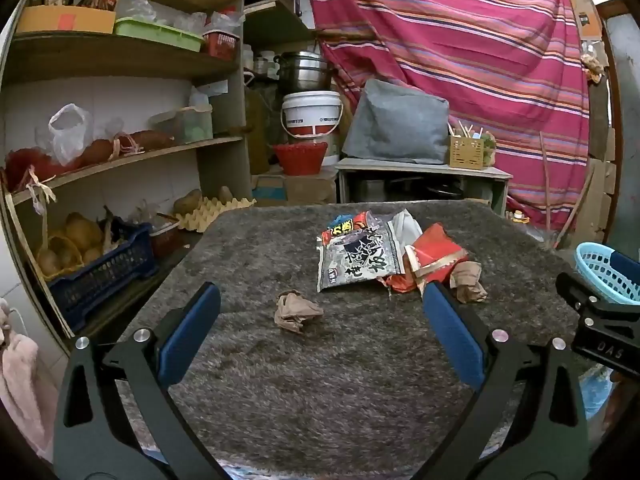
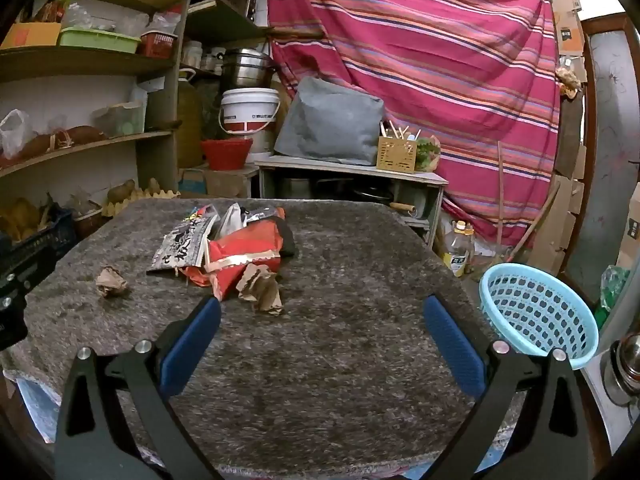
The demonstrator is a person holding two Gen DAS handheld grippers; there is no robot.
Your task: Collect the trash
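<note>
Striped magenta curtain (image 1: 460, 40), light-blue basket (image 2: 536, 308), grey rug (image 2: 320, 340)

Left gripper (image 1: 320, 300) wide open, empty, hovering over grey shaggy mat (image 1: 320, 380).
Crumpled brown paper wad (image 1: 298, 312) between fingers' line of view; snack wrappers pile (image 1: 384, 254) farther back w/ 2nd paper wad (image 1: 470, 282); blue basket (image 1: 608, 272) at right edge.

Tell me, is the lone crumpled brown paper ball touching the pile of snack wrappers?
Apart. The left wrist view shows grey carpet between the brown paper ball and the snack wrappers; the right wrist view shows the same gap.
</note>
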